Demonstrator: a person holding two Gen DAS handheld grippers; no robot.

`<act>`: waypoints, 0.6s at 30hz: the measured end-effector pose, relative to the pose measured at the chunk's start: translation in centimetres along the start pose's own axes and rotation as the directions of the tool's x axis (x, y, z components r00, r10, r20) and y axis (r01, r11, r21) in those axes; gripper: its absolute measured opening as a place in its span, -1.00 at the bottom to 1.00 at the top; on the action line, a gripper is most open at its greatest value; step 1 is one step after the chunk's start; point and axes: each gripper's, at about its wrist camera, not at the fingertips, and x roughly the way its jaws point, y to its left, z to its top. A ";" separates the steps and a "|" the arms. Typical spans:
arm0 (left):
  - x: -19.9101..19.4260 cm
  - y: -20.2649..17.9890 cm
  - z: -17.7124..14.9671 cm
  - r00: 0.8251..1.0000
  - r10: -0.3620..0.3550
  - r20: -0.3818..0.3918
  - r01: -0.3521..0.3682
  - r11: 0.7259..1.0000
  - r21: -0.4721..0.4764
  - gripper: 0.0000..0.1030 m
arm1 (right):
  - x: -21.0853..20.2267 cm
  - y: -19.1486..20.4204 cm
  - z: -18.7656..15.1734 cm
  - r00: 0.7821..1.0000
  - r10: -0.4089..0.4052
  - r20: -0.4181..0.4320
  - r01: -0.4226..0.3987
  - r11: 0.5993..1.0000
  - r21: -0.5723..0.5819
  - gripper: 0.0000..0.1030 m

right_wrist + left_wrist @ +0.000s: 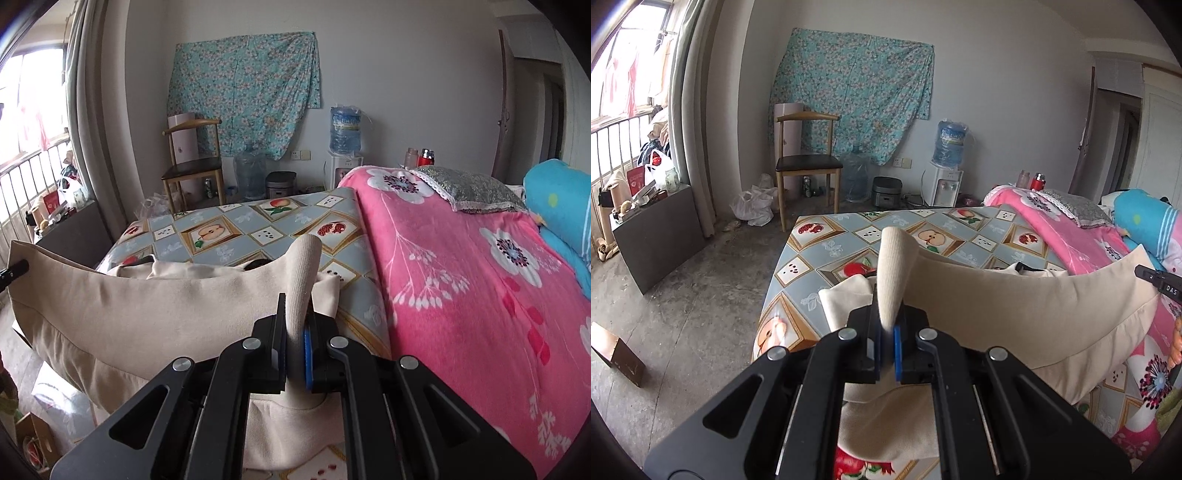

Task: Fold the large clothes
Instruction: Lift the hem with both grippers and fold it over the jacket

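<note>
A large beige garment (1015, 306) lies partly on the bed and is lifted along its near edge; it also shows in the right wrist view (147, 306). My left gripper (886, 332) is shut on one ribbed beige corner (895, 258), which sticks up between the fingers. My right gripper (295, 343) is shut on the other ribbed corner (303, 266). The fabric hangs stretched between the two grippers above the bed. The right gripper's tip shows at the right edge of the left wrist view (1160, 280).
The bed has a fruit-patterned sheet (827, 236). A pink floral blanket (480, 277), a grey pillow (469, 188) and a blue bundle (561, 206) lie on its right side. A wooden chair (807, 162), water bottles and a dispenser (945, 184) stand by the far wall.
</note>
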 end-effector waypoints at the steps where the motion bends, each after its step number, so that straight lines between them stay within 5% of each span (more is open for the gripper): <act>1: 0.6 0.2 0.2 1.000 -0.002 -0.005 0.002 1.000 -0.002 -0.92 | 0.6 0.0 0.3 1.000 -0.004 0.000 0.004 1.000 -0.002 -0.87; 11: 8.5 0.6 0.3 0.992 0.043 -0.118 -0.035 0.997 0.070 -0.92 | 8.3 0.2 0.7 0.996 -0.035 -0.088 0.032 0.999 -0.029 -0.87; 18: 15.1 1.8 -3.2 0.957 0.094 -0.275 -0.076 0.994 0.074 -0.92 | 16.0 0.2 -2.5 0.962 -0.047 -0.269 0.027 0.997 -0.078 -0.87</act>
